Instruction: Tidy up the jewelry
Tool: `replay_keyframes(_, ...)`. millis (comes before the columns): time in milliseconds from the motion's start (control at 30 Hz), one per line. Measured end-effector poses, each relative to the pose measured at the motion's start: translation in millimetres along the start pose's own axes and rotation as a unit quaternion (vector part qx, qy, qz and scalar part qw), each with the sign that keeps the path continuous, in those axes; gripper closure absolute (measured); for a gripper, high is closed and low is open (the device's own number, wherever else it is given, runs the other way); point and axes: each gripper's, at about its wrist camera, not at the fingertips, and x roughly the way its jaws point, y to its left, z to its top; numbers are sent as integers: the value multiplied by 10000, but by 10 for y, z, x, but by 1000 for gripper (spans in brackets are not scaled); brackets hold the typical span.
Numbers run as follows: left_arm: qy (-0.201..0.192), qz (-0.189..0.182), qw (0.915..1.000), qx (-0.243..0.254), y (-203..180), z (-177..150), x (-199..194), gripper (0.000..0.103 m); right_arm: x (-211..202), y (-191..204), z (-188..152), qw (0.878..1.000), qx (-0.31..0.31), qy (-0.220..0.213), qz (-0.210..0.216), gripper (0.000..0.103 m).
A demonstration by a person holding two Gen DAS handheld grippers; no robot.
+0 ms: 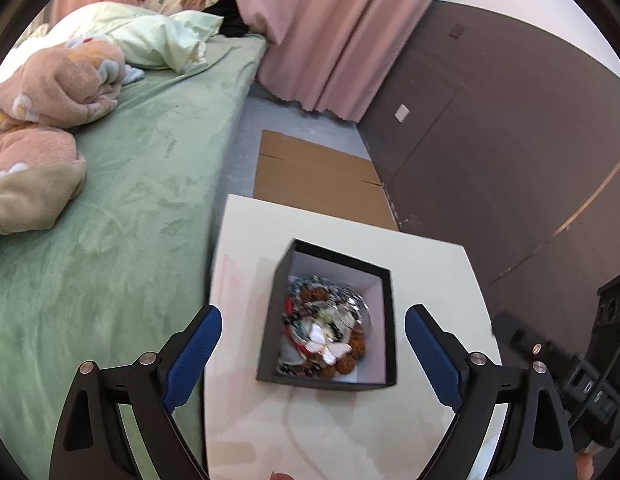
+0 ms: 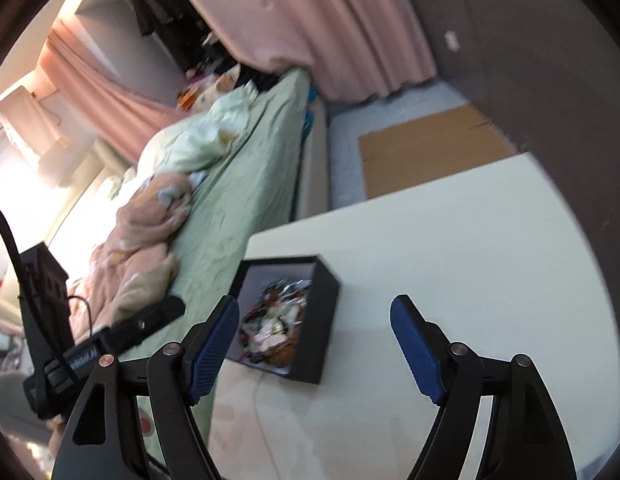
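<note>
Smooth cream table [image 1: 426, 264] beside green bed [image 1: 121, 184], square black box [image 1: 265, 332] of tangled beaded jewelry [image 1: 324, 334], left claw [image 1: 313, 334] agape and empty, right claw [image 2: 314, 322] likewise.

The left wrist camera looks down from above, close to the black box [image 1: 384, 320] on the white table [image 1: 430, 272]. The right wrist camera sits to the right, lower and tilted, and sees the black box [image 2: 316, 320] from its side. Both views share the box, table, green bed [image 1: 121, 208] and pink curtain [image 1: 330, 32].
</note>
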Motion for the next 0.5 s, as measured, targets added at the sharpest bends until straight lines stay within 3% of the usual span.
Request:
replay_keyframes(100, -64, -4, 9998, 179, -116, -87, -50, 9, -166, -35, -16, 9997, 47, -222, -69, 9)
replay_keyframes(233, -73, -4, 9994, 335, -236, -220, -85, 9, -346, -105, -69, 9992, 140, -361, -126, 8)
replay_keyframes(333, -110, 19, 9989, 452, -313, -305, -132, 9, -433, -162, -120, 9990, 231, -344, -136, 0)
replay_keyframes(500, -176, 103, 9981, 590, -431, -411, -223, 9, -550, -200, -239, 9995, 201, -190, -164, 0)
